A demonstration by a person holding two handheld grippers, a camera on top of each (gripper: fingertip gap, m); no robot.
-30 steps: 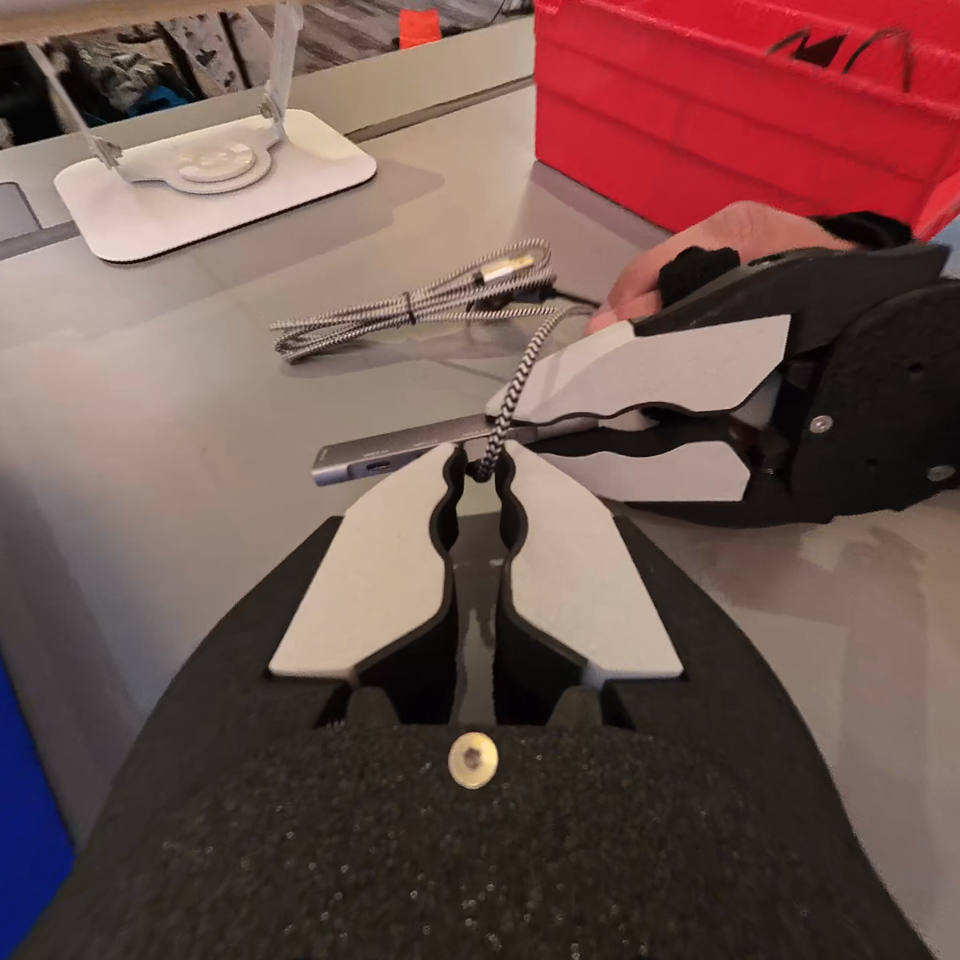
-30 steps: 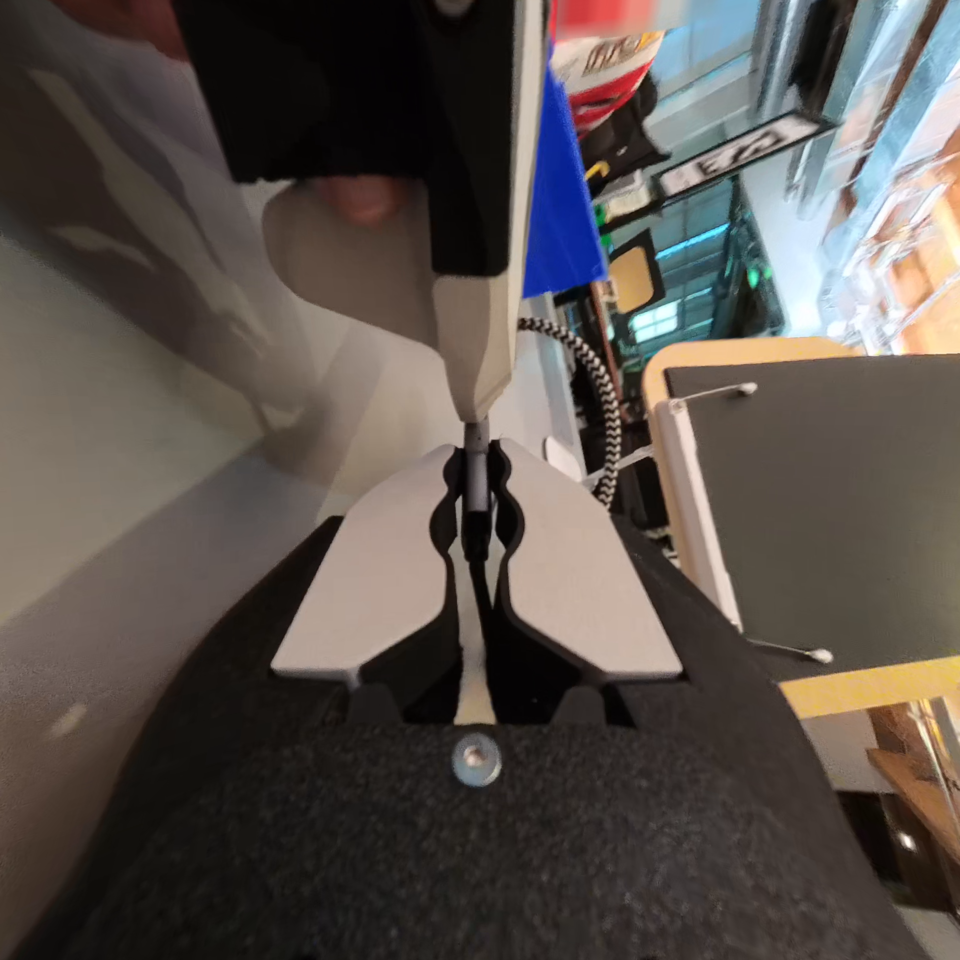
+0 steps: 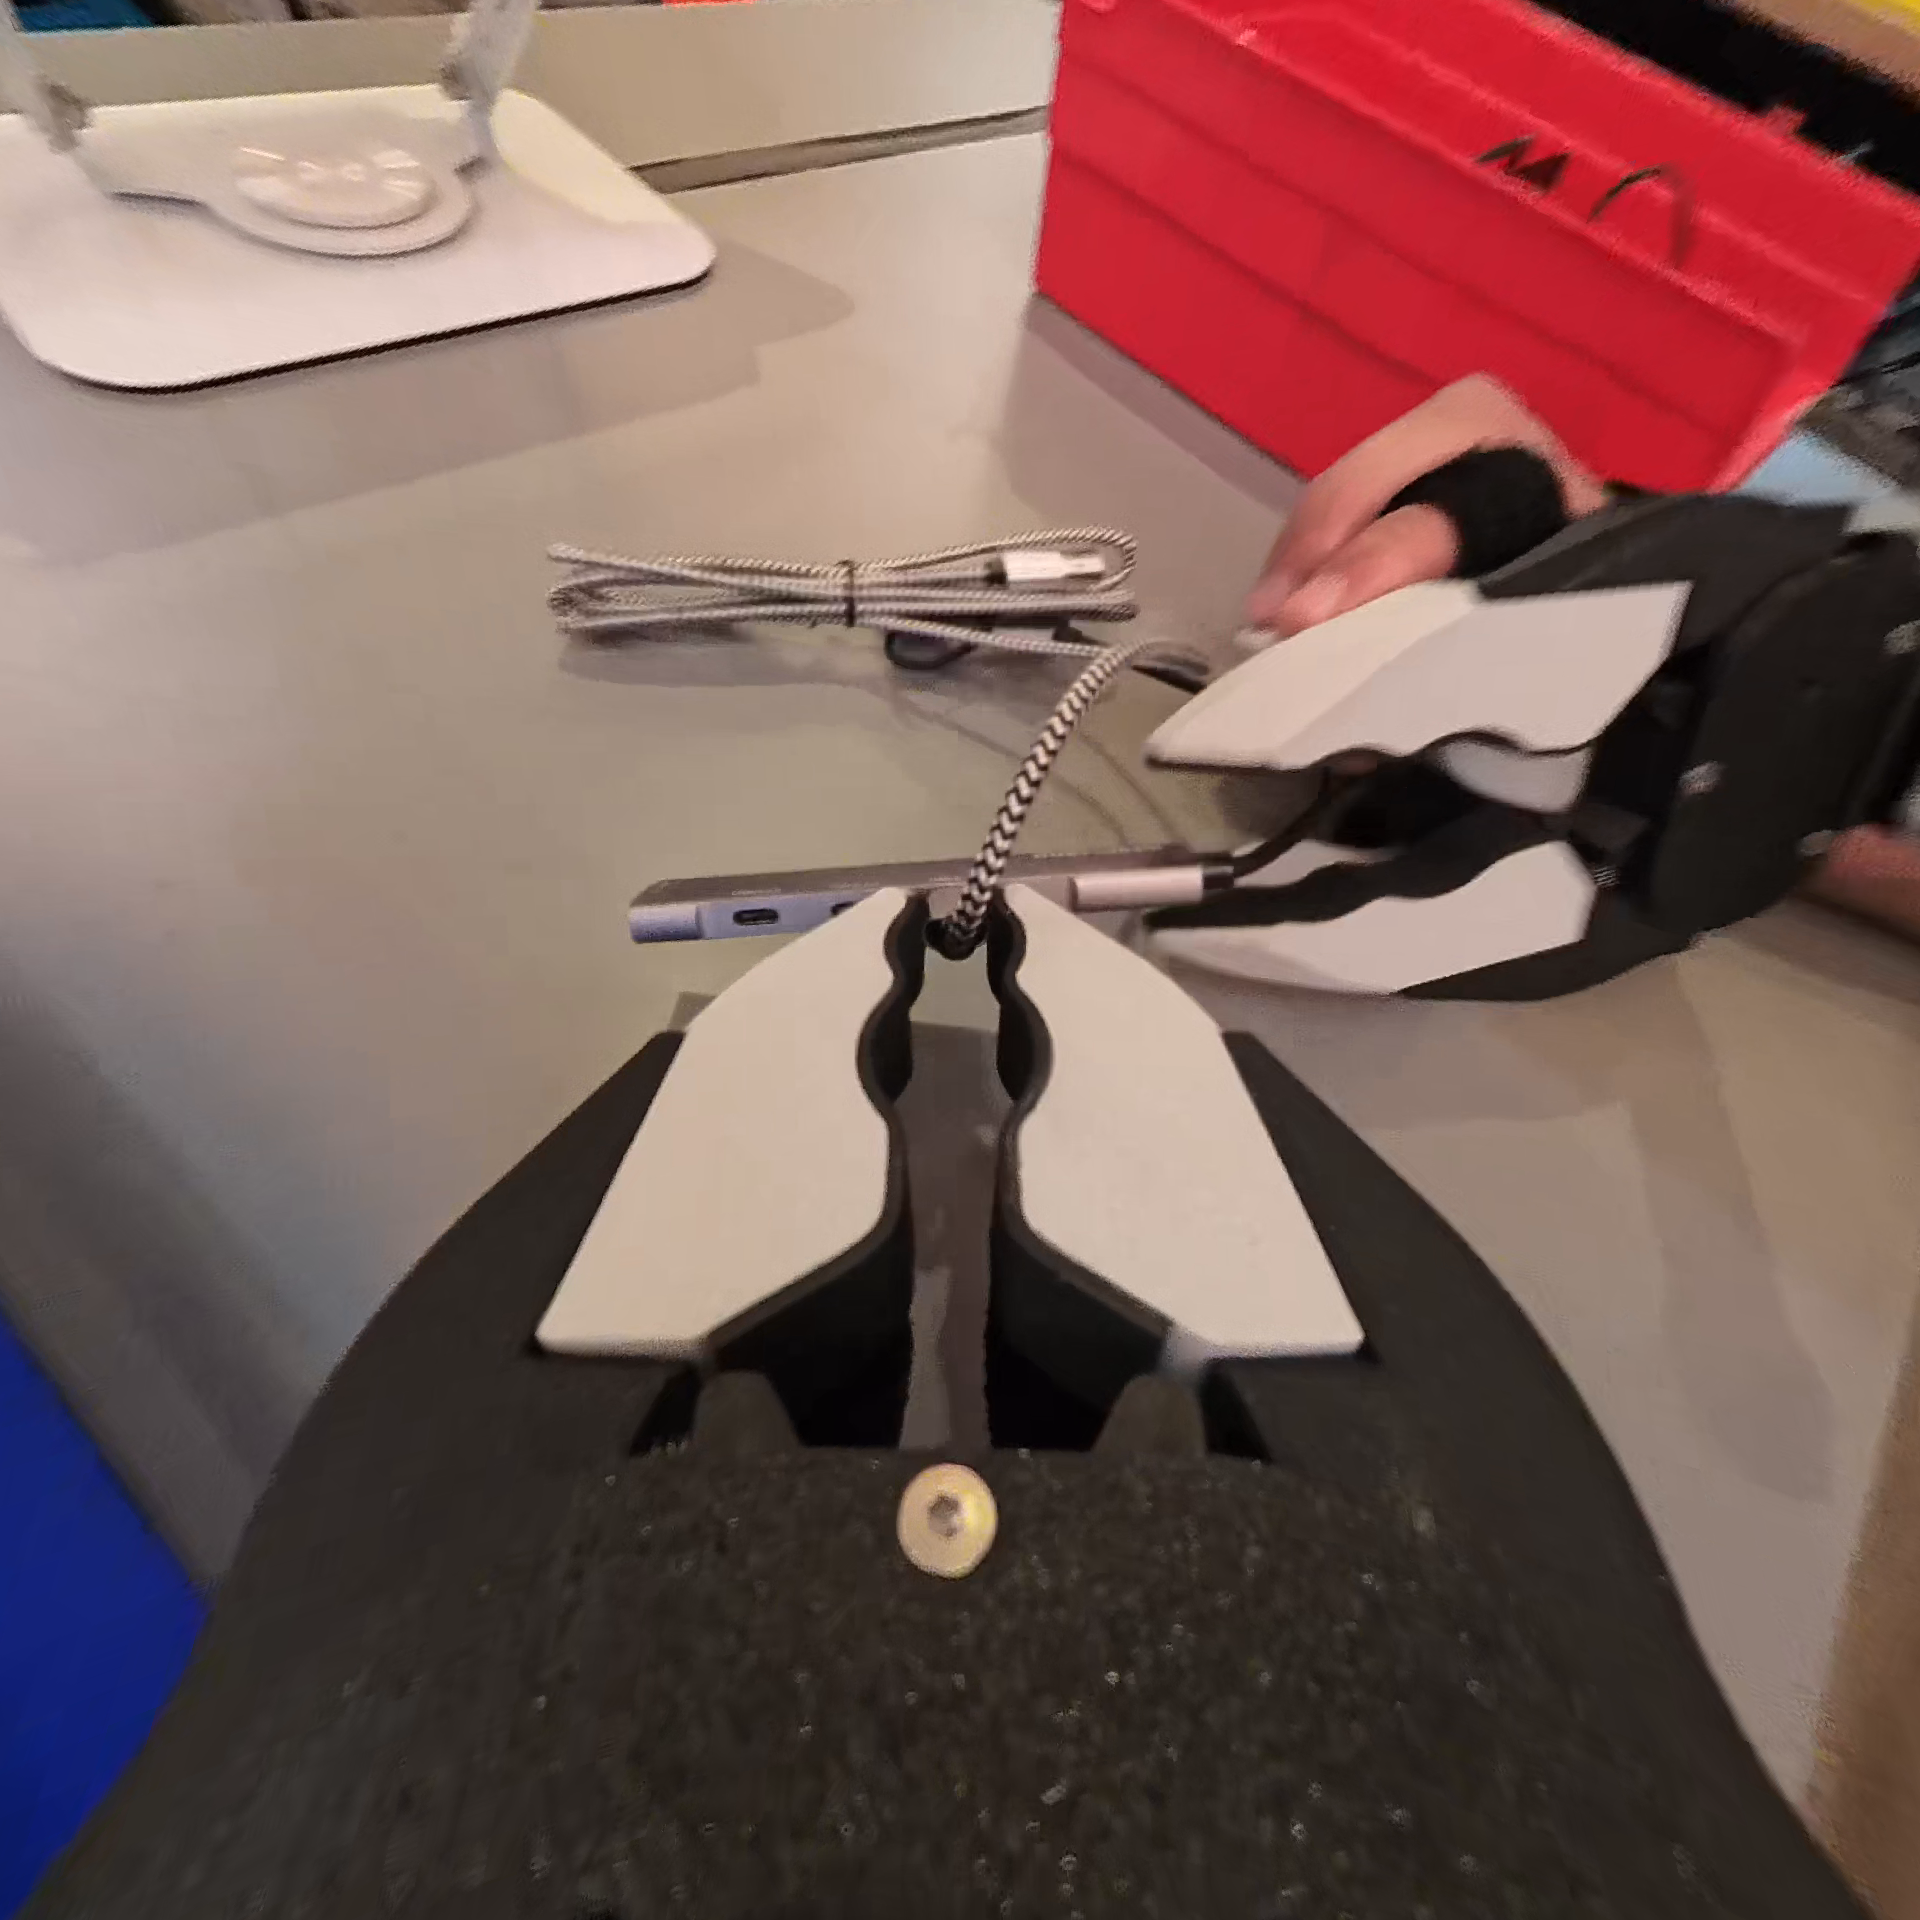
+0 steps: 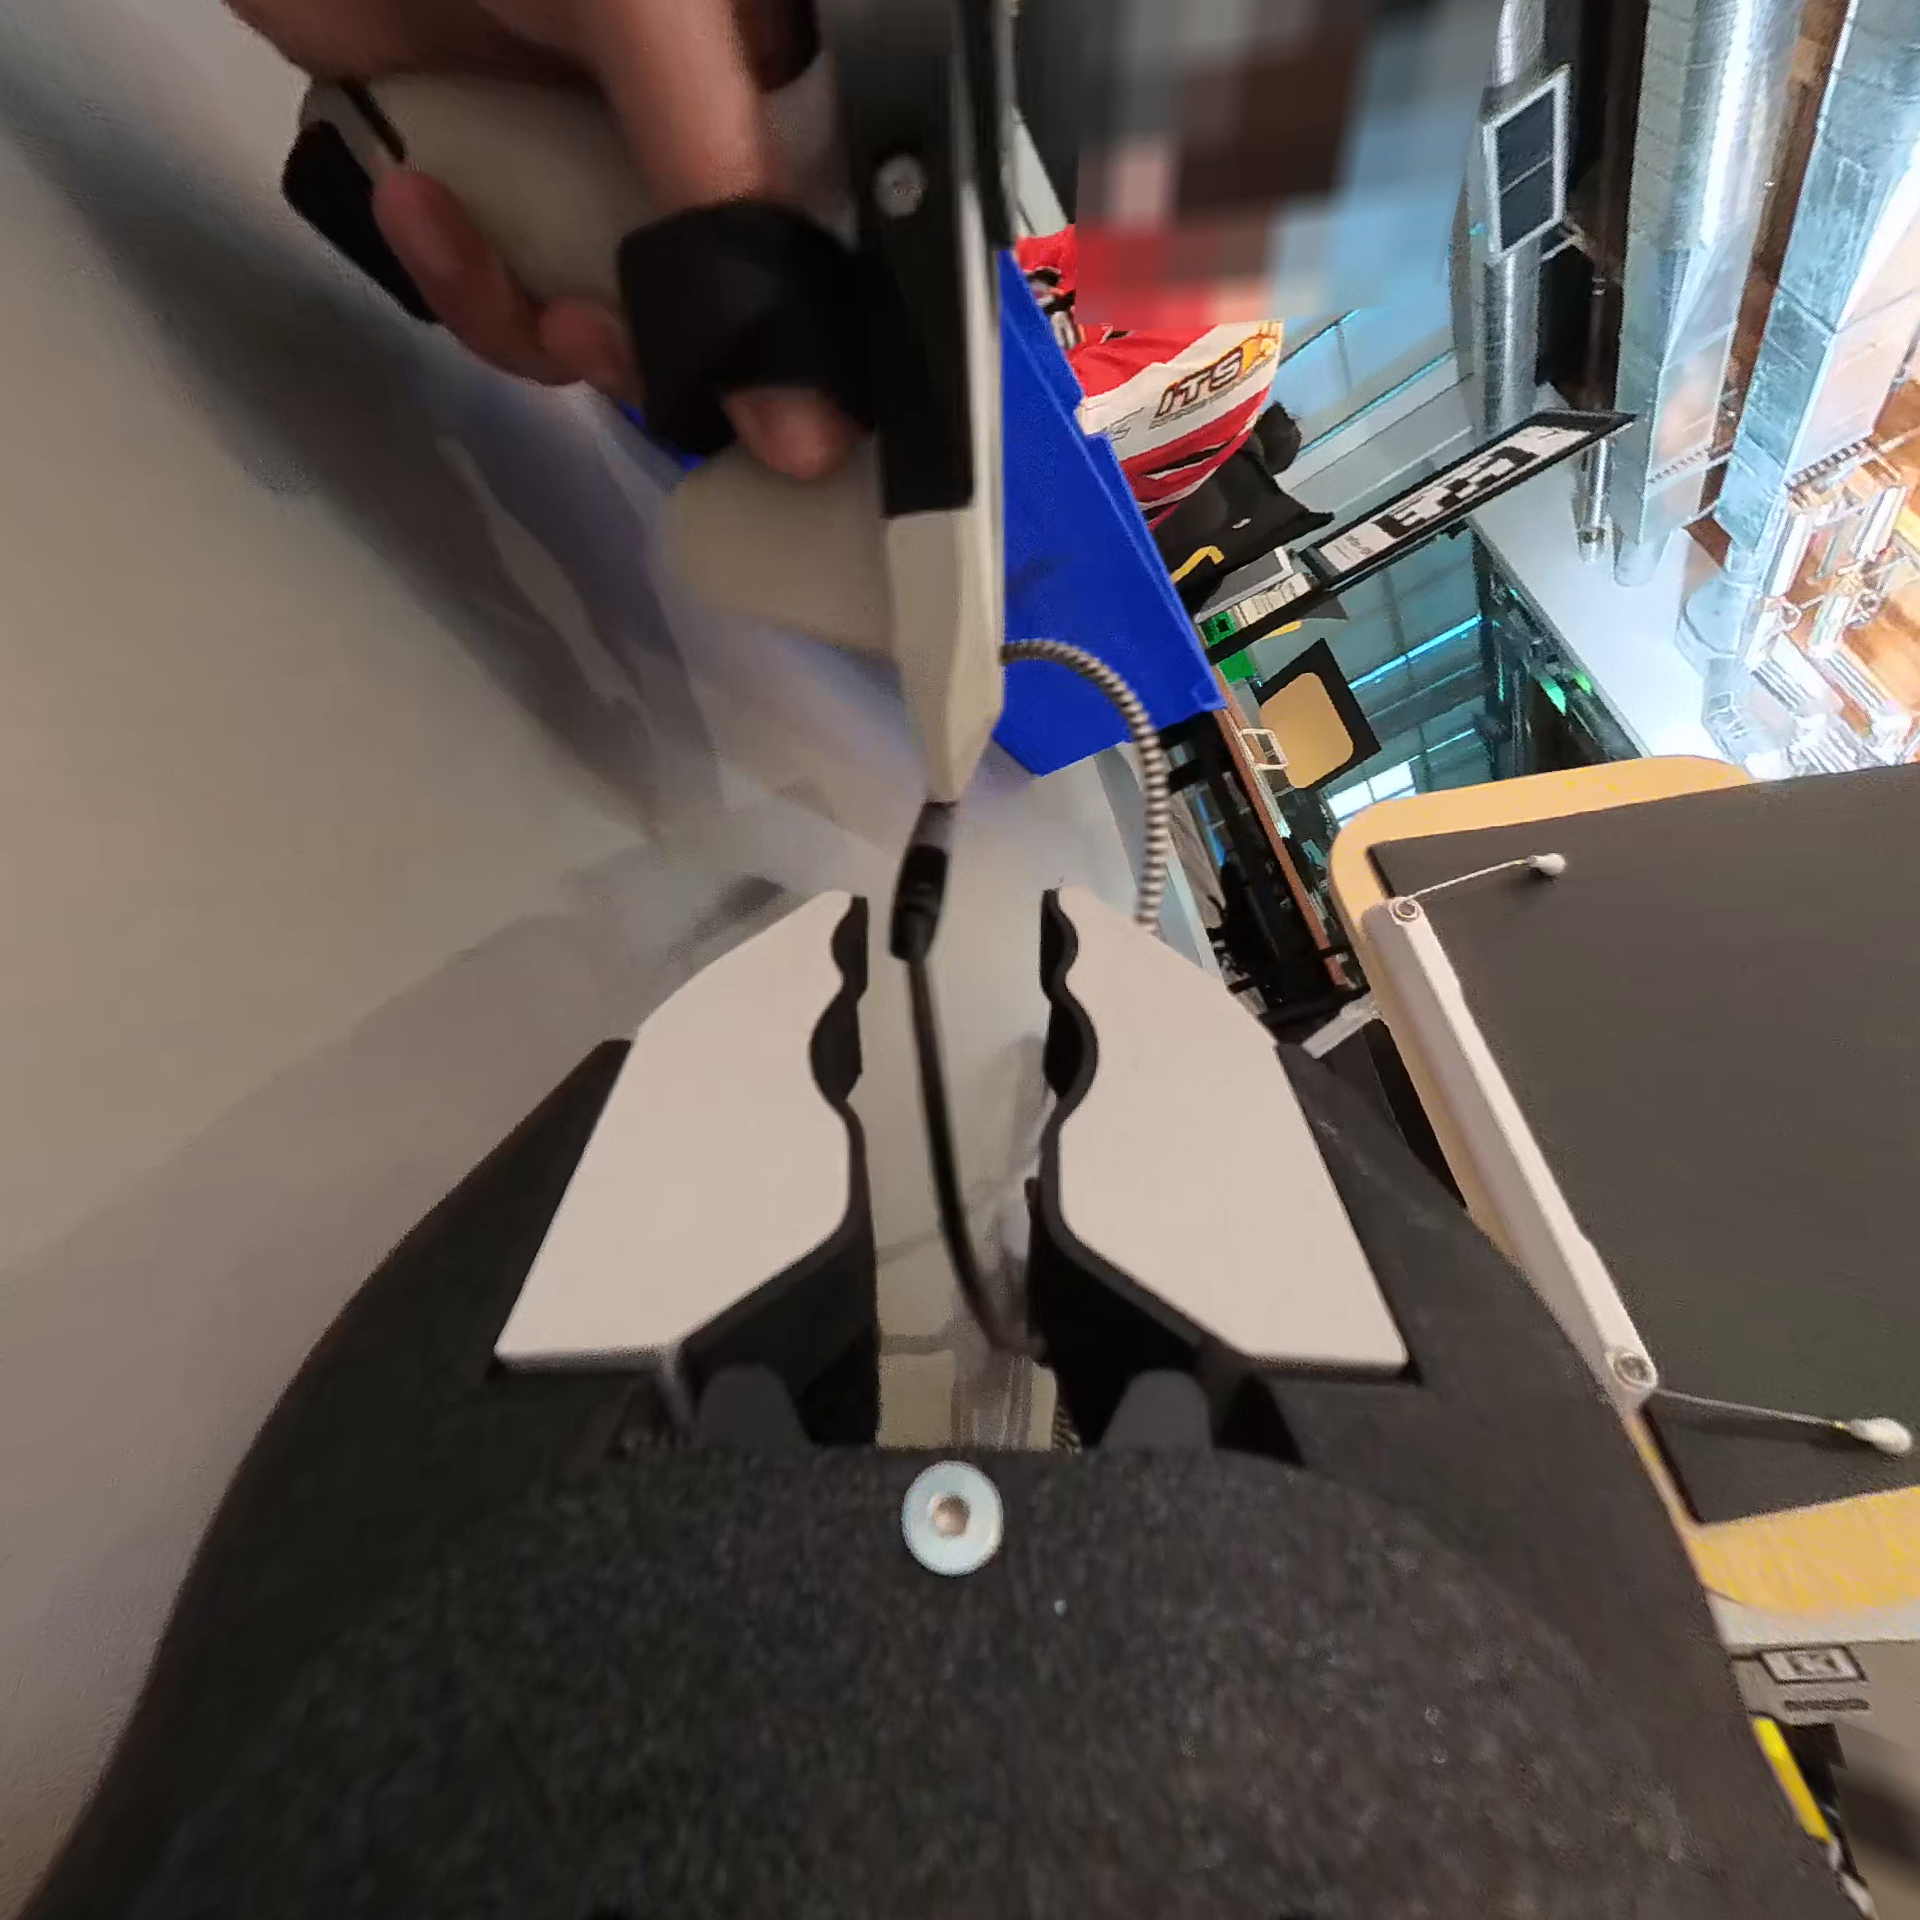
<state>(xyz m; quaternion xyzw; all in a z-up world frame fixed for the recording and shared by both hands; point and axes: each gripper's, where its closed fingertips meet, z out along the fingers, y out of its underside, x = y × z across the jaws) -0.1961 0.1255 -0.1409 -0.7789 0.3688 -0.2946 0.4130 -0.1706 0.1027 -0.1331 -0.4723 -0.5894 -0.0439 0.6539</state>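
Observation:
My left gripper (image 3: pixel 951 920) is shut on the plug end of a black-and-white braided cable (image 3: pixel 1023 790), right against a slim grey USB hub (image 3: pixel 748 906) that lies crosswise just past the fingertips. The rest of the cable is a tied bundle (image 3: pixel 842 592) on the grey table (image 3: pixel 416 727). My right gripper (image 3: pixel 1153 836) is open at the hub's right end. In the right wrist view its fingers (image 4: pixel 951 914) stand apart around the hub's black tail cable (image 4: pixel 920 899) without gripping it. The left gripper (image 4: pixel 940 582) hangs in from above.
A red bin (image 3: pixel 1455 239) stands at the back right. A white stand base (image 3: pixel 312 239) sits at the back left. A blue bin (image 4: pixel 1081 582) lies beyond the left gripper. A black board with a wooden rim (image 4: pixel 1662 1091) is on the right. Across from one pair of fingers to the other is roughly 4 cm. From either gripper's tips it is about 35 cm to the white stand base (image 3: pixel 312 239).
My right gripper has opened, let go of the hub's end and drawn back a little. My left gripper still grips the braided cable at the hub.

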